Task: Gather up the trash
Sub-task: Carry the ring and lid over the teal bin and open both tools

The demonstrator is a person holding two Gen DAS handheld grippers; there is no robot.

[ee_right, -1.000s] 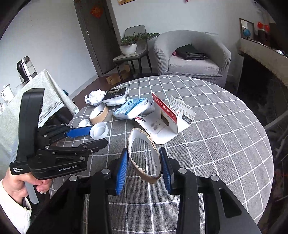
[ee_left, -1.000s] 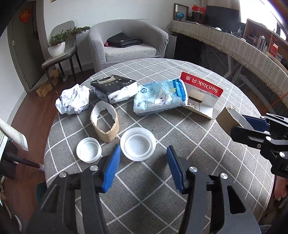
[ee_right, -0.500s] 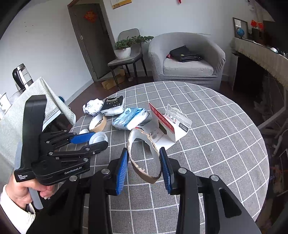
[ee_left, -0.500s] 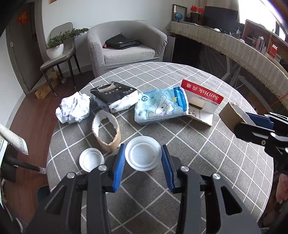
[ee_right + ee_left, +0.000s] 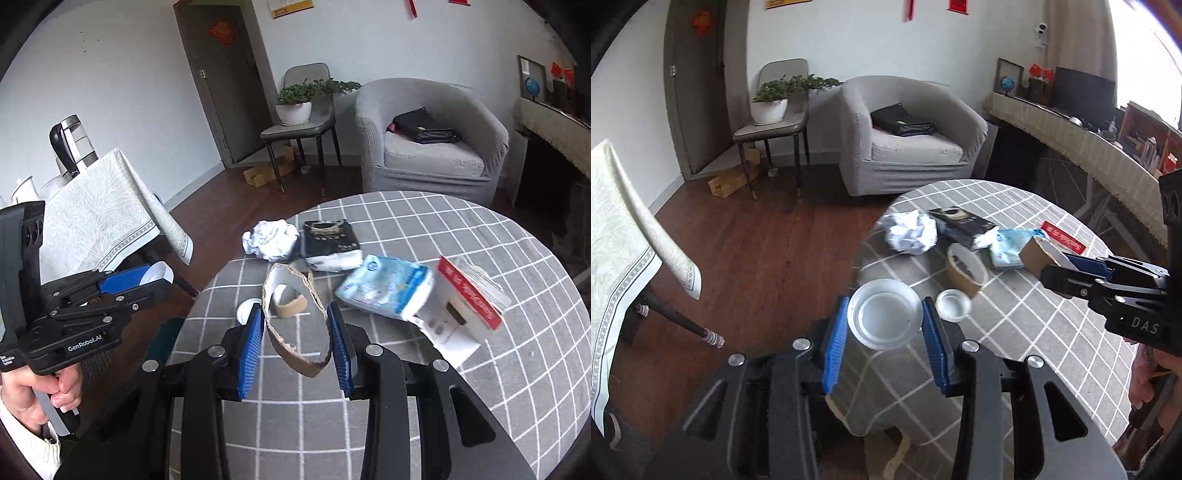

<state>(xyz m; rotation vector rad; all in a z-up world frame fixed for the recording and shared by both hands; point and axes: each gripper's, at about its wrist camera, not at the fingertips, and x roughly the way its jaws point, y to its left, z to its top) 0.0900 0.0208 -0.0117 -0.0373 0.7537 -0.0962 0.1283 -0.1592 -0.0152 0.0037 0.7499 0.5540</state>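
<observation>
Over the table edge, left gripper [image 5: 885, 322] is clamped on a clear round plastic lid [image 5: 885, 318], held off the grey checked tablecloth [image 5: 1034, 332]. Only left wrist cam shows lid face-on, w/ smaller lid [image 5: 953, 304] & intact cardboard ring [image 5: 966, 269] behind; right cam sees just its rim. Right gripper [image 5: 295, 338] is closed on a torn brown cardboard ring [image 5: 295, 321], squashed oval, ragged edge, above the cloth. Right cam alone shows red card packaging [image 5: 469, 301], tissue pack [image 5: 386, 288], black pack [image 5: 328, 247], crumpled paper [image 5: 271, 240] lying on table.
</observation>
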